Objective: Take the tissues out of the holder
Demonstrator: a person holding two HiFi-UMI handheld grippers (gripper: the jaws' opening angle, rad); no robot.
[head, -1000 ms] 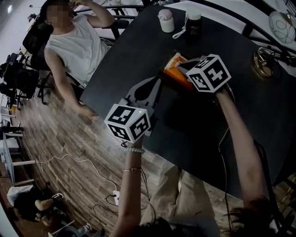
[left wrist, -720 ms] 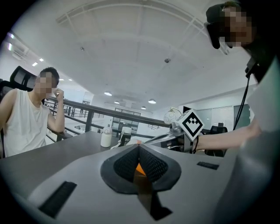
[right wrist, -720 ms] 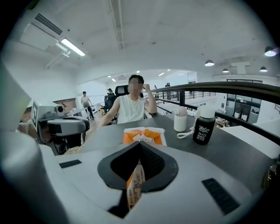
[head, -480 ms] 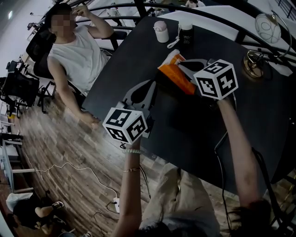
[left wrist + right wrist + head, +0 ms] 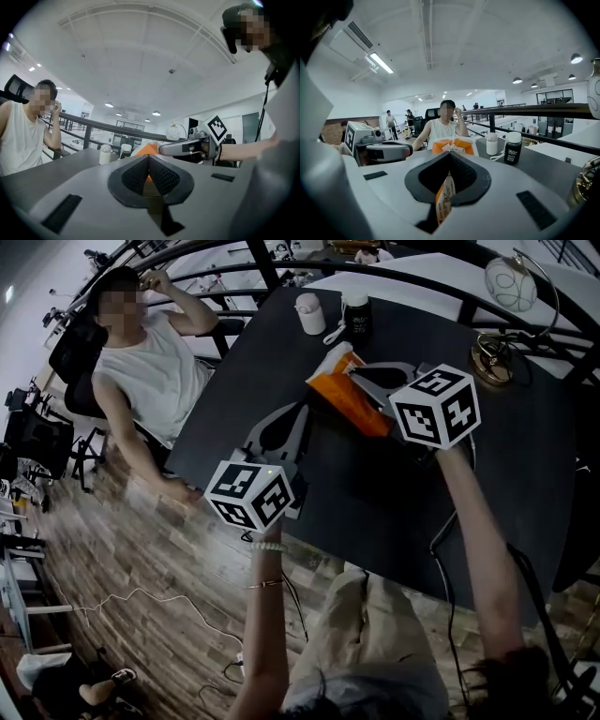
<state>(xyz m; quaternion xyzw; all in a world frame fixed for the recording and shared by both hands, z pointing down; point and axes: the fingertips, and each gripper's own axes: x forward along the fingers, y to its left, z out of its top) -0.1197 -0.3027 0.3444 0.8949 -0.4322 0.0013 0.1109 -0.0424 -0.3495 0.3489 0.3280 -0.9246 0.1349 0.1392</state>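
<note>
tissues (image 5: 349, 399), an orange pack, sit tilted over the dark table (image 5: 403, 512), one edge clamped tight in the right gripper (image 5: 361, 385). left gripper (image 5: 298, 413) hovers just beside the pack, jaws together, holding nothing.

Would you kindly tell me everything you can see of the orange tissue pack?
The orange tissue pack is a soft, flat packet in what looks like glossy plastic film, orange with a white end and small print. It lies slanted over the dark table, white end pointing away from the person. The right gripper is shut on one edge, which shows pinched between its pads. Nothing else visibly touches it; whether it rests on the table cannot be told.
</note>
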